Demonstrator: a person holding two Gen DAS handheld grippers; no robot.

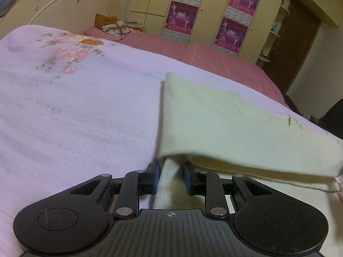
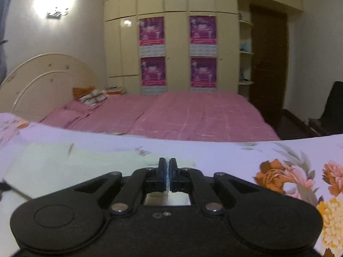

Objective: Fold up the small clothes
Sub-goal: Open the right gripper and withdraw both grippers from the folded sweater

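A cream knit garment lies on a lilac flowered blanket, one layer folded over and lifted at its near edge. My left gripper is open, its blue pads on either side of a strip of the cream knit beneath the fold. In the right wrist view the garment lies ahead to the left. My right gripper is shut on a thin edge of the cream garment, just above the blanket.
A pink bed with a cream headboard lies beyond the blanket. Folded cloths sit by the headboard. Cream wardrobes with magenta posters and a dark door stand behind. A dark chair stands at the right.
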